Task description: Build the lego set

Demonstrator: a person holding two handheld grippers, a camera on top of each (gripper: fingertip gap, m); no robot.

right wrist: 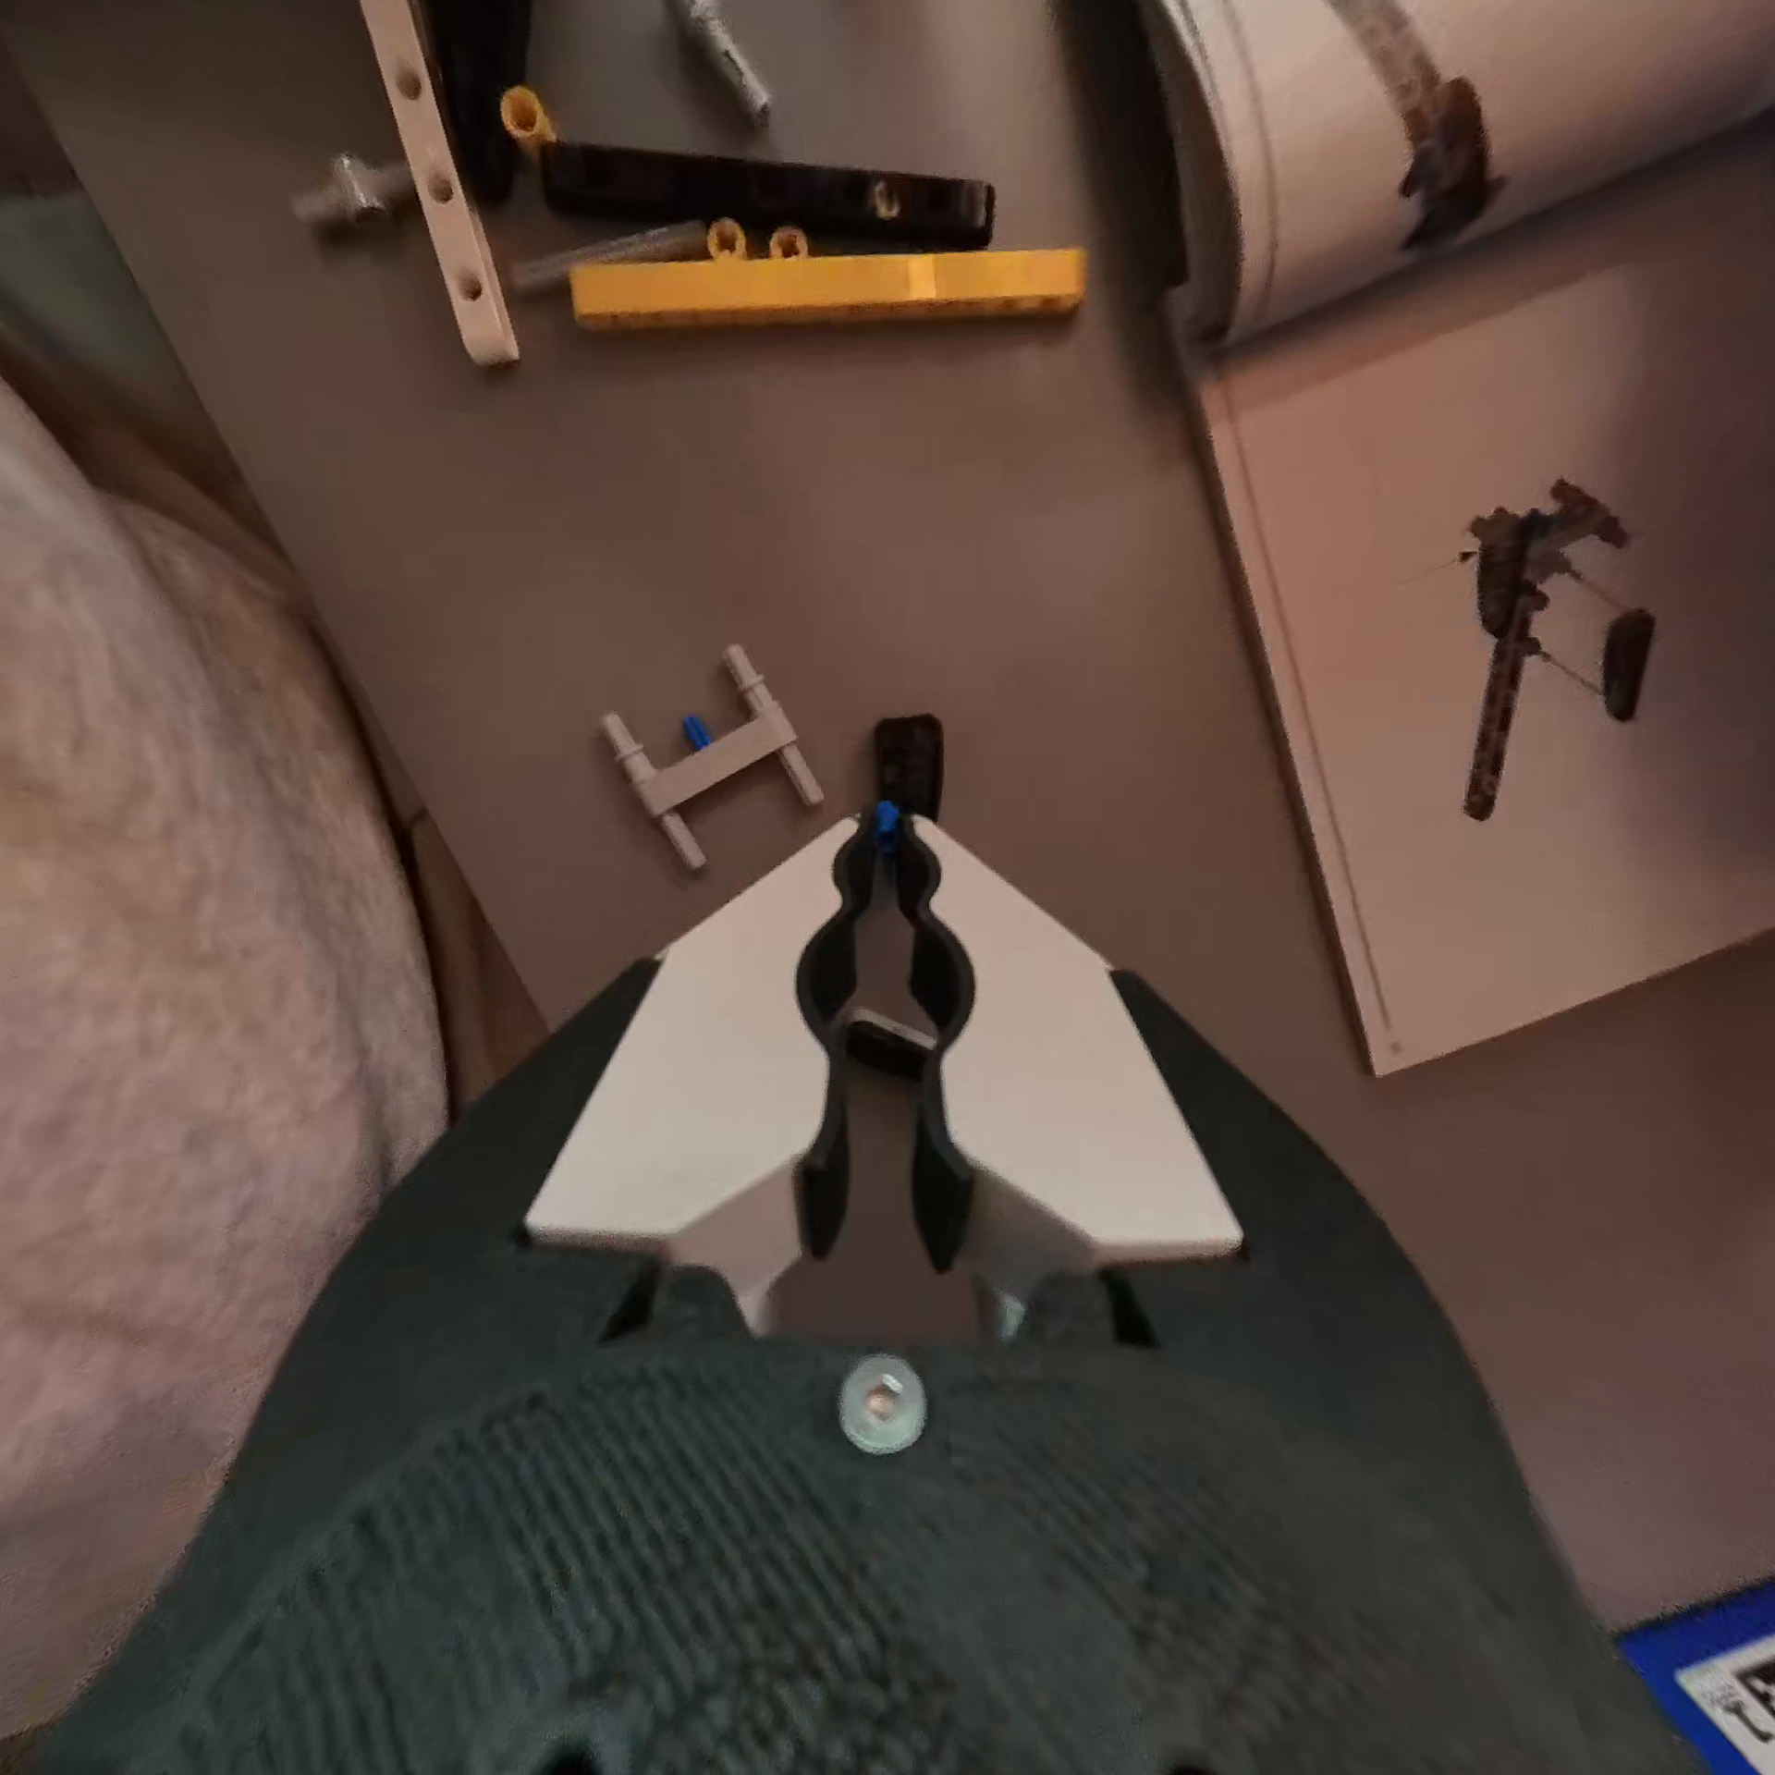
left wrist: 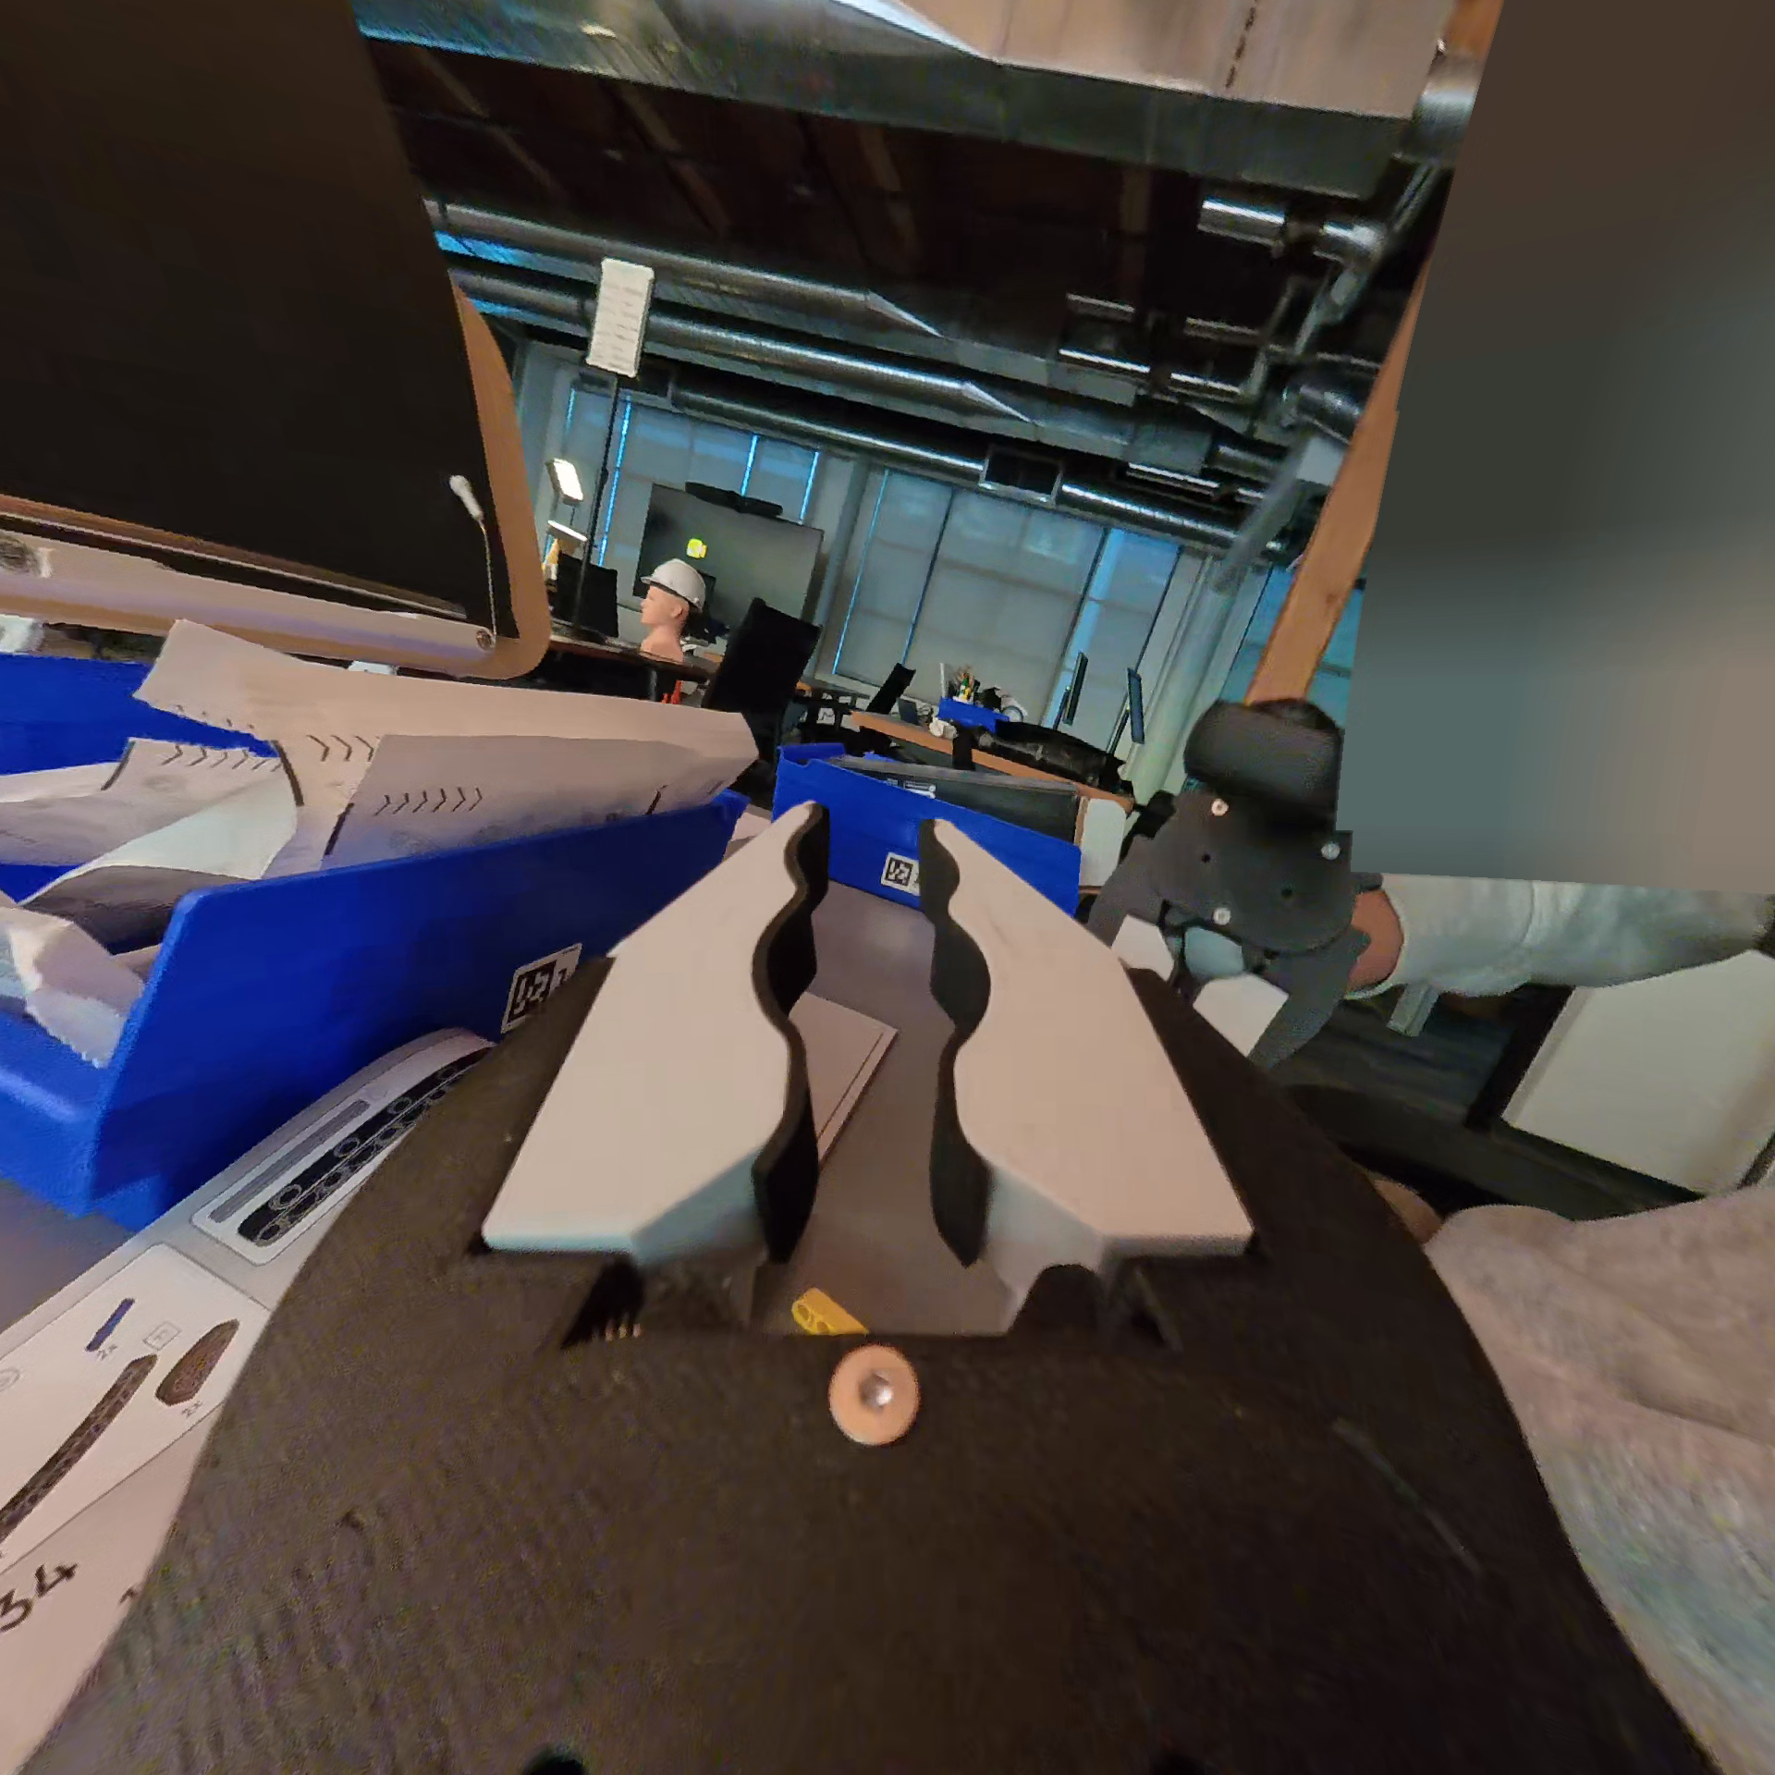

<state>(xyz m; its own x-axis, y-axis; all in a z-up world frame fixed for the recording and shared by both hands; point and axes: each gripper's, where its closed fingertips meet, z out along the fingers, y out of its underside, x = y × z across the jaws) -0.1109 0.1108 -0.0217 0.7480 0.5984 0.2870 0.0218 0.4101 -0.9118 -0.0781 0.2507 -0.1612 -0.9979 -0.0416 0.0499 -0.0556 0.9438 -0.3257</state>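
Black gripper bodies fill the bottom of both views and hide the table beneath them. Under the left gripper (left wrist: 872, 840) only a corner of a yellow piece (left wrist: 824, 1312) peeks out at the finger roots, and the manual (left wrist: 144, 1345) is cut off by the body and the frame edge. Grey fabric along the lower right is blurred. The left fingers stand apart with a clear gap between them, holding nothing and raised off the table. Beyond them sit a blue bin (left wrist: 384, 960) stuffed with torn paper bags (left wrist: 403, 759) and a second bin (left wrist: 864, 826), partly hidden behind the fingertips.

In the right wrist view the whole picture is soft with blur. The right gripper (right wrist: 886, 828) has its tips pinched together on a small blue pin (right wrist: 887, 822); only the pin's end shows. Just past the tips lies a short black piece (right wrist: 909, 759), its near end covered by the fingers. A grey H-shaped piece (right wrist: 711, 754) lies just to the left, with another blue pin (right wrist: 693, 730) touching it. Farther off, a yellow beam (right wrist: 826, 286), a black beam (right wrist: 768, 192) and a white beam (right wrist: 447, 182) lie close together, the white one cut off at the top edge. An open page (right wrist: 1441, 672) lies to the right.
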